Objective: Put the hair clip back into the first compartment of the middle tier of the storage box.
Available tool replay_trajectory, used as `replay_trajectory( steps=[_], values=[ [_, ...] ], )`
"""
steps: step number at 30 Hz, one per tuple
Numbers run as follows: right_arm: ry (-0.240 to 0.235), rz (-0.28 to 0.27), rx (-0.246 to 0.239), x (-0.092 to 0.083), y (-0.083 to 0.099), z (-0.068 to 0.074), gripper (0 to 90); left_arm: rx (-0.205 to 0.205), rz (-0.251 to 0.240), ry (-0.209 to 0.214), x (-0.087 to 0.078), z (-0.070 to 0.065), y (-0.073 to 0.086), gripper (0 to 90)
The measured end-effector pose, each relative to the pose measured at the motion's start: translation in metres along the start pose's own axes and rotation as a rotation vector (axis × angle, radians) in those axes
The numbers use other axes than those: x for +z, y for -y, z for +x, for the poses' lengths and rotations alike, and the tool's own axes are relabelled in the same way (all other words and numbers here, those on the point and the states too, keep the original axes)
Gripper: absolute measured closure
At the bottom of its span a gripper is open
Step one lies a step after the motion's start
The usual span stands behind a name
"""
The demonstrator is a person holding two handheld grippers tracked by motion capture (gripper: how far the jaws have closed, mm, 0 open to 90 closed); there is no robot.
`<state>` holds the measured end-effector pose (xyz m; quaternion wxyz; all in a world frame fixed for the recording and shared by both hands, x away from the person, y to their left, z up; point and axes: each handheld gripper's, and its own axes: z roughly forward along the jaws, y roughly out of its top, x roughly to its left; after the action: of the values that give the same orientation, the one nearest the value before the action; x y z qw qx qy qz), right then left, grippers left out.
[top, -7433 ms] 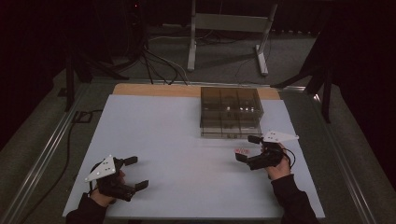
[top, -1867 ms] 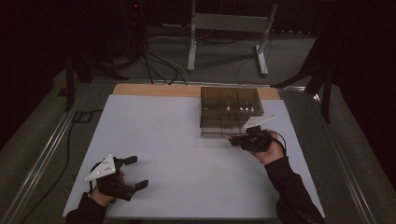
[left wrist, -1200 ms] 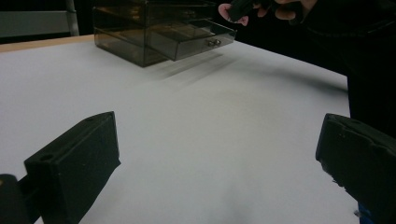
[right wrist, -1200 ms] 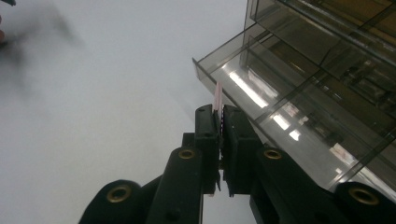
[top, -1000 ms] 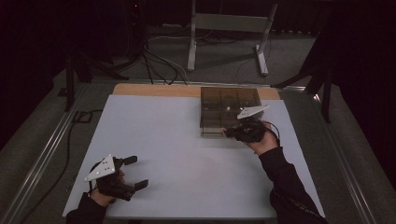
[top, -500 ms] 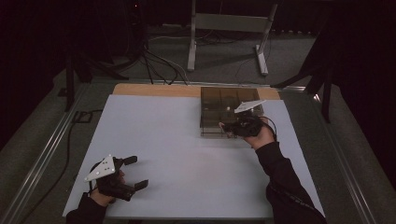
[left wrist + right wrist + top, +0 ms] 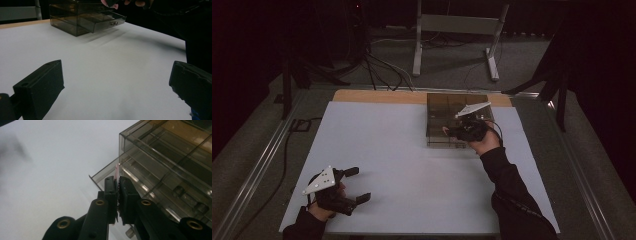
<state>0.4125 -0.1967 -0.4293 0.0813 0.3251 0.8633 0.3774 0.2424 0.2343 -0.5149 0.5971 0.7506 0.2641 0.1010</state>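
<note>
Since earlier, your right gripper (image 7: 451, 131) has travelled up-frame to the smoky plastic drawer box (image 7: 439, 107), upper right of centre on the surface (image 7: 387, 150). It pinches a thin pink slip (image 7: 116, 171), light and flimsy; grip its edge. Your left gripper (image 7: 357, 185) rests gaping, empty.

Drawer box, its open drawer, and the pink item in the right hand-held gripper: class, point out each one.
Drawer box (image 7: 439, 107): high view, on its smoky top panel.
Open drawer (image 7: 106, 20): left gripper view, on its front wall beside the knob.
Pink item (image 7: 116, 171): right gripper view, on the strip above the shut jaws.
</note>
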Motion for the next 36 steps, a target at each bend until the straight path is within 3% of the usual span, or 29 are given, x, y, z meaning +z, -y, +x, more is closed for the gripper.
replay_trajectory(
  steps=[13,25,36],
  values=[
    [-0.007,0.008,0.006,0.018,-0.006,-0.003,85.1,0.003,0.001,0.0,0.0,0.0,0.0,0.5],
    [-0.014,0.056,-0.027,0.037,-0.009,-0.004,85.1,0.003,0.002,0.0,0.0,0.0,0.0,0.5],
    [-0.024,0.078,-0.028,0.049,-0.009,-0.005,85.1,0.0,0.002,-0.001,0.0,0.0,0.0,0.4]
  ],
)
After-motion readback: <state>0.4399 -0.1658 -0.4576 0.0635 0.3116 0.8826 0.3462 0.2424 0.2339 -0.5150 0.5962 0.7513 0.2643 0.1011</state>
